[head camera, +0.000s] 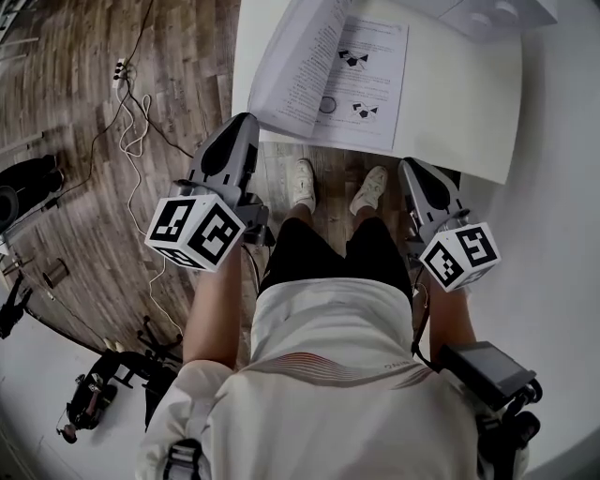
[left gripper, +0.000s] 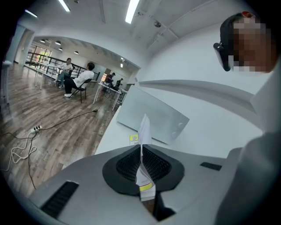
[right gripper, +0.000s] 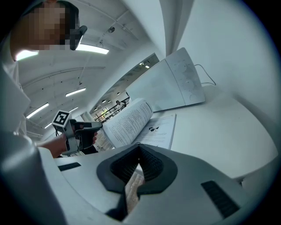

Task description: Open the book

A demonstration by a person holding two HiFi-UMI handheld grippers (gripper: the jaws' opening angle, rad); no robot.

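- Book (head camera: 366, 84) lies open on the worktop (head camera: 459, 103); my left tongs (head camera: 249, 122) pinch its lifted page (head camera: 292, 66).
- Right tongs (head camera: 412, 169) are closed and empty; next, I'd ease the page flat and release.

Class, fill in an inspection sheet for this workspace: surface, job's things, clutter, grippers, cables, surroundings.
Surface: white table, mostly bare.
Job's things: book lying open near the table's front edge, left-hand pages lifted.
Clutter: grey flat device at the table's far side.
Grippers: left gripper shut on those pages; right gripper shut, empty, apart from the book.
Cables: white cables and a power strip on the floor; thin wire by the device.
Surroundings: wood floor, stands, seated people far off.
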